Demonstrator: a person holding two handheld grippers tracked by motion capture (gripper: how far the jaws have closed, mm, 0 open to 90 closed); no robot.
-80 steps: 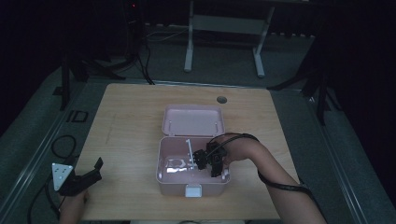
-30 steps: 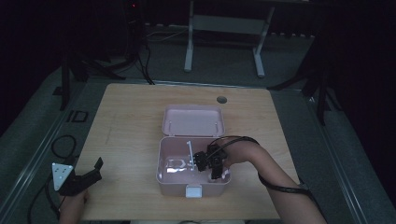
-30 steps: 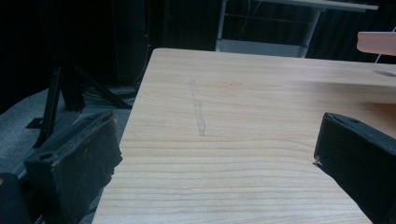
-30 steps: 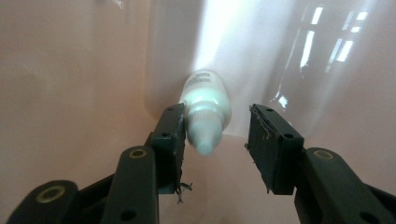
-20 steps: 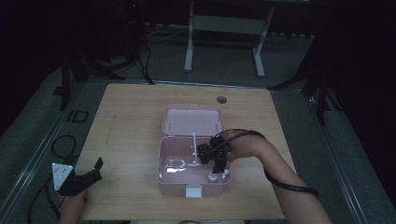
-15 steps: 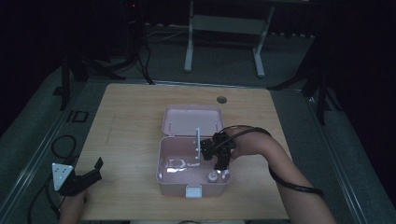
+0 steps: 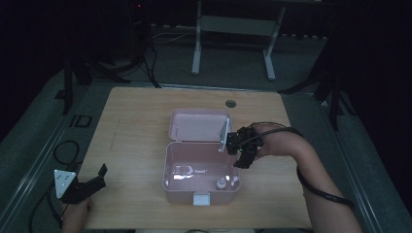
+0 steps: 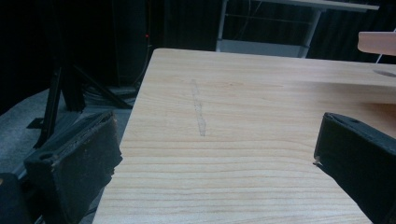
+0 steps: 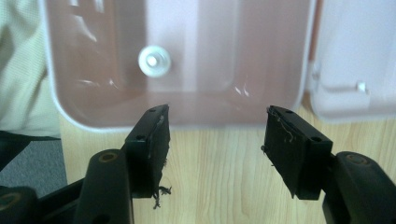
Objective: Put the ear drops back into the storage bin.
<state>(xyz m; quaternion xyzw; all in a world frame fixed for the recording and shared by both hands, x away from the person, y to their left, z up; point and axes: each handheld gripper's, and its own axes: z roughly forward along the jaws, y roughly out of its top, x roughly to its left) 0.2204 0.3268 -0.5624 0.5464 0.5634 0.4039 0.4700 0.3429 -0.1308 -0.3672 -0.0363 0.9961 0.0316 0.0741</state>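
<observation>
Now, starting at the table's near left corner, the left gripper (image 7: 83,185) lies low by the front edge in the same spot as in the earlier high-view pictures, and the left gripper view shows its black jaws spread wide over bare wood with nothing between them.

Toward the middle of the light wooden table (image 7: 136,121) sits the pale pink plastic box with its hinged lid laid open flat behind it (image 7: 201,167), its white latch facing the front edge. Inside the tray, near its front right corner, stands a small white round-topped bottle-like piece (image 7: 221,184); a clear, glinting item (image 7: 187,170) lies nearer the tray's middle, too faint to identify.

At the box's right rim is the real change. The right gripper (image 7: 241,154), which a second ago was down inside the tray, has lifted out and now hangs just outside that rim. Its jaws have just been opening and stand parted with nothing between them in the right gripper view, where the white piece (image 9: 154,60) sits alone on the tray floor. That reads as a finished placement: the piece looks delivered and released, so this hand seems free for whatever follows, perhaps the lid.
</observation>
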